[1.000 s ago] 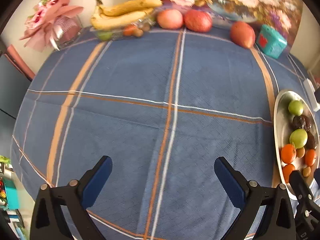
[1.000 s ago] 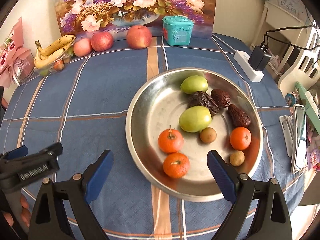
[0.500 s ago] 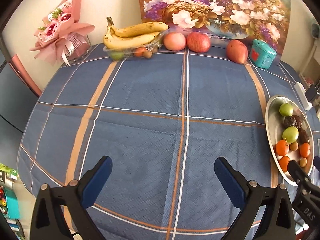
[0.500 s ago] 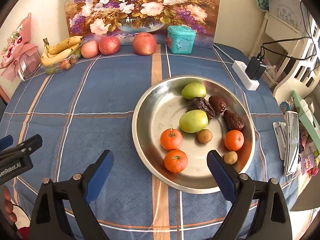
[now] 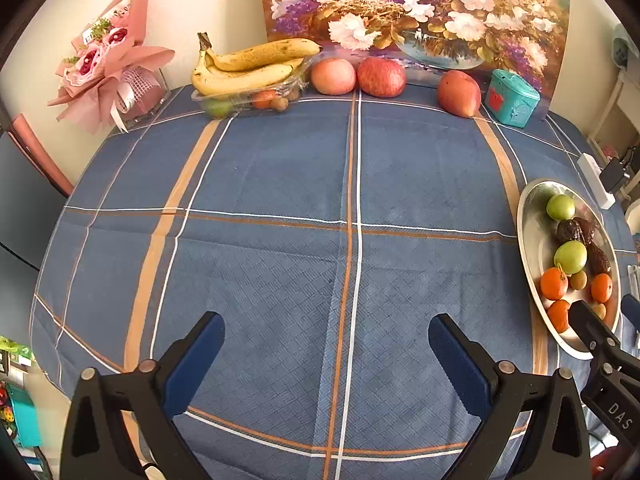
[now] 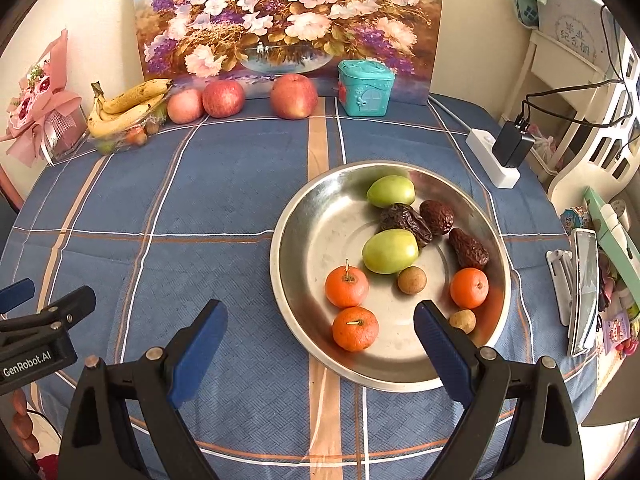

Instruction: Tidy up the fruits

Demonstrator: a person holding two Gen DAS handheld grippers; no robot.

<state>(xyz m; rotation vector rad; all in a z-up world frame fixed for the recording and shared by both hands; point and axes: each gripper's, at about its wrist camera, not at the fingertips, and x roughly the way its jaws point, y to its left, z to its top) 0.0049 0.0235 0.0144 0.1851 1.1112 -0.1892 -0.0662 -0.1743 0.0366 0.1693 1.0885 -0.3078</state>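
A round metal plate sits on the blue checked tablecloth and holds three mandarins, two green fruits, three dark dates and two small brown fruits. It also shows at the right of the left wrist view. My right gripper is open and empty over the plate's near rim. My left gripper is open and empty above the bare cloth, left of the plate. Three apples and a bunch of bananas lie at the table's far edge.
A clear tray of small fruits sits under the bananas. A teal box, a flower painting and a pink bouquet stand at the back. A white power strip and a phone lie to the right.
Both grippers have pulled back and risen, so more of the table and back wall shows. Both stay open. The fruits have not moved.
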